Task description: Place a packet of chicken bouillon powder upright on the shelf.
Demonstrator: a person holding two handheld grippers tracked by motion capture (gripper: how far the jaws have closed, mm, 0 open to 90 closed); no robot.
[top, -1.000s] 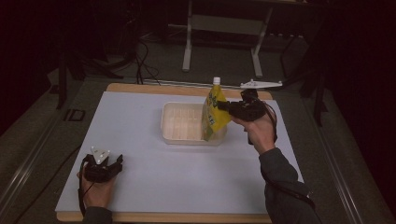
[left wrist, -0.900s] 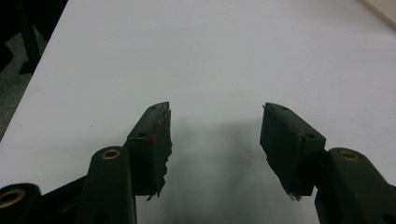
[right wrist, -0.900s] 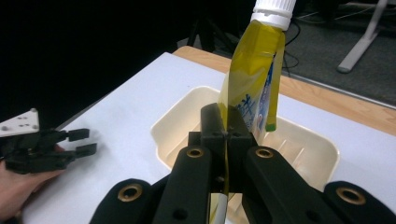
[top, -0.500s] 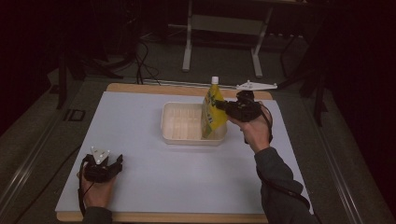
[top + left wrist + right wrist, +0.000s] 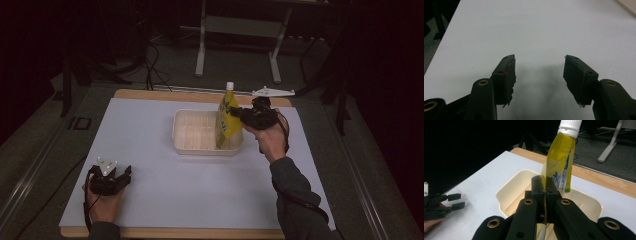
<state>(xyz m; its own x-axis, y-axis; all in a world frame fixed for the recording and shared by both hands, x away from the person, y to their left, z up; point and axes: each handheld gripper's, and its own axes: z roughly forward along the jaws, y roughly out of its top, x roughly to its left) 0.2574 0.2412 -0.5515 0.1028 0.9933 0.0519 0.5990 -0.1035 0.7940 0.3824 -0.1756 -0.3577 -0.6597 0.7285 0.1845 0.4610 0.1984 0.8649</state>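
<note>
Since the earlier frames, the yellow pouch (image 5: 227,125) has been carried a little to the left and lowered toward the right end of the tub (image 5: 186,136), while the left claw (image 5: 121,176) has stayed where it was.

In the high view, the pouch is seen held upright by the right claw (image 5: 238,114), its white cap (image 5: 230,86) on top and its lower end inside the tub, against the tub's right wall. The tub is placed near the middle of the white table (image 5: 150,115), toward the far edge. The left claw is rested on the table near the front left corner, well apart from the tub, with a hand (image 5: 102,205) around it.

In the left gripper view, the left claw (image 5: 539,75) is seen wide open with nothing between its jaws, over bare table (image 5: 536,30).

In the right gripper view, the right claw (image 5: 545,188) is seen closed tight on the thin side edge of the pouch (image 5: 557,165), which is tilted slightly with its cap (image 5: 569,126) at the top. The cream tub (image 5: 509,188) lies directly beneath and behind the pouch. The left claw (image 5: 457,201) is seen far off at the left edge, its jaws apart.
</note>
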